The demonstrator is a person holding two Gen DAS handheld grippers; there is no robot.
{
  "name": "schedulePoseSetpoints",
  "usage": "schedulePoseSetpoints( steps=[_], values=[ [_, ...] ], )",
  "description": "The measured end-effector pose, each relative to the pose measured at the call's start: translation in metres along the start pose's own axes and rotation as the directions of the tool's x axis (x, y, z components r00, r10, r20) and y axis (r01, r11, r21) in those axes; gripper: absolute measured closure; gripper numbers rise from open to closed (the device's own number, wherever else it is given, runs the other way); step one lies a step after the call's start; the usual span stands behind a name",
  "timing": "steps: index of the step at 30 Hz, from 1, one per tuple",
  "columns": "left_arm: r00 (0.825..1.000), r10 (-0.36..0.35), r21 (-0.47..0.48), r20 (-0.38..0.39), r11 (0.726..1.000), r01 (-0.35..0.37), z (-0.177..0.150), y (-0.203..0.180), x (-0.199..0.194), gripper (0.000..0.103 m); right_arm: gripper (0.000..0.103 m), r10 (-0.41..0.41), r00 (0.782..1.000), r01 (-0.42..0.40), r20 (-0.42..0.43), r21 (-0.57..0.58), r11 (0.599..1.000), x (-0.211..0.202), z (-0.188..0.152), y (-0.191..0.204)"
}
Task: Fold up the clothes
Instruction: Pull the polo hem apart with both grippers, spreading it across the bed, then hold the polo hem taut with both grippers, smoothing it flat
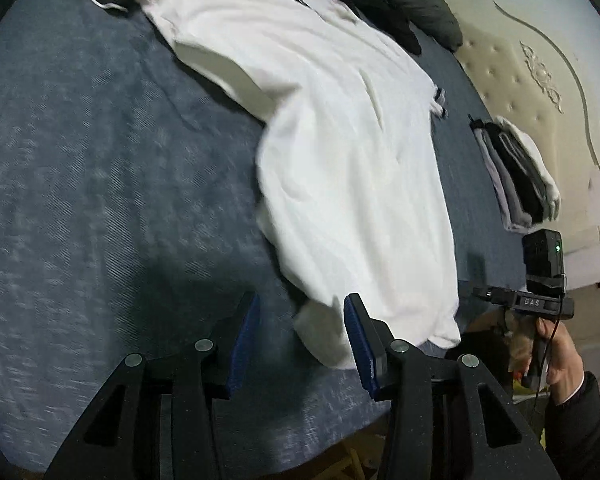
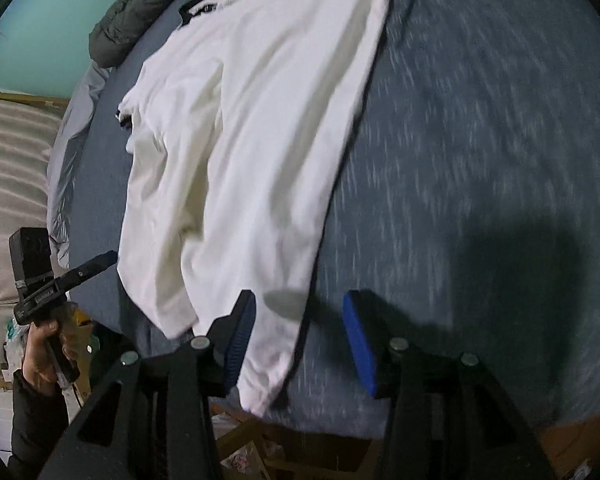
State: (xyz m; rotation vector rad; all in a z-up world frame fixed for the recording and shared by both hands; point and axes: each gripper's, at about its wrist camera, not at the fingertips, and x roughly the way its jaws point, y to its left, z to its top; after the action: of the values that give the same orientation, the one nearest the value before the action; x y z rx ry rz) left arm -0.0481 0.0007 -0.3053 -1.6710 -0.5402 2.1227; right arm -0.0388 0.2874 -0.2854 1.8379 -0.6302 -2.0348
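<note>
A white polo shirt [image 1: 332, 128] with dark collar and cuff trim is seen spread lengthwise on a blue bed cover [image 1: 80, 184], its hem nearest both grippers and its collar at the far end. The left gripper [image 1: 302, 344] is held wide apart with nothing between its blue pads; a bunched hem corner lies just ahead, against the inner side of its right finger. The right gripper [image 2: 300, 340] is likewise held wide and empty, with the other hem corner lying between its fingers, close to the left one. Beyond the left gripper and to its right, a stack of folded clothes [image 1: 516, 176] is set near a cream headboard [image 1: 540, 64]; a dark jacket [image 1: 396, 0] lies past the collar. From these views it cannot be settled whether the shirt has just been let go after being laid out or is about to be taken at the hem. Several risks can be judged: only one layer of the hem might be pinched, so that the shirt opens during a fold; the bunched left corner could be caught crookedly, giving a skewed crease; the bed cover might be nipped along with the cloth. The letters "DAS" can be read on the right device as seen from the left wrist; no other writing is legible.
</note>
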Motion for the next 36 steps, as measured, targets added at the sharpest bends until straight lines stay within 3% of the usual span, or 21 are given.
schedulePoseSetpoints(
  steps=[7, 8, 10, 13, 15, 16, 17, 20, 25, 36],
  values=[
    [1.0, 0.023, 0.028, -0.003, 0.999, -0.023, -0.006, -0.01, 0.015, 0.06, 0.057, 0.014, 1.0, -0.014, -0.008, 0.014, 1.0, 0.015, -0.022, 0.004],
    [1.0, 0.026, 0.033, -0.003, 0.999, -0.026, -0.006, -0.011, 0.016, 0.064, 0.057, 0.014, 1.0, -0.014, -0.005, 0.014, 1.0, 0.017, -0.022, 0.005],
    [1.0, 0.03, 0.042, -0.005, 0.999, -0.03, -0.006, -0.012, 0.018, 0.084, 0.057, 0.013, 1.0, -0.013, 0.001, 0.013, 1.0, 0.018, -0.023, 0.007],
    [0.999, 0.035, 0.067, -0.007, 0.997, -0.035, -0.009, -0.015, 0.016, 0.092, 0.057, 0.026, 1.0, -0.026, 0.011, 0.005, 1.0, 0.018, -0.024, 0.009],
    [0.999, 0.053, 0.1, -0.005, 0.994, -0.053, -0.01, -0.019, 0.013, 0.098, 0.067, 0.043, 0.999, -0.043, 0.016, -0.008, 0.999, 0.017, -0.026, 0.011],
    [0.998, 0.063, 0.117, -0.004, 0.991, -0.062, -0.011, -0.021, 0.012, 0.1, 0.081, 0.061, 0.998, -0.06, 0.015, -0.023, 0.998, 0.017, -0.027, 0.013],
    [0.997, 0.072, 0.133, -0.002, 0.989, -0.071, -0.012, -0.023, 0.011, 0.1, 0.093, 0.076, 0.997, -0.075, 0.019, -0.037, 0.996, 0.015, -0.028, 0.015],
    [0.996, 0.082, 0.162, 0.021, 0.983, -0.084, -0.01, -0.026, -0.006, 0.101, 0.098, 0.086, 0.995, -0.082, 0.051, -0.077, 0.994, 0.006, -0.03, 0.021],
    [0.994, 0.076, 0.167, 0.073, 0.982, -0.087, -0.006, -0.014, -0.046, 0.101, 0.099, 0.094, 0.988, -0.084, 0.122, -0.088, 0.993, -0.027, -0.024, 0.015],
    [0.981, 0.129, 0.12, 0.144, 0.982, -0.146, -0.013, 0.024, -0.121, 0.103, 0.099, 0.016, 0.974, 0.005, 0.226, -0.091, 0.996, -0.117, -0.021, -0.023]
  ],
)
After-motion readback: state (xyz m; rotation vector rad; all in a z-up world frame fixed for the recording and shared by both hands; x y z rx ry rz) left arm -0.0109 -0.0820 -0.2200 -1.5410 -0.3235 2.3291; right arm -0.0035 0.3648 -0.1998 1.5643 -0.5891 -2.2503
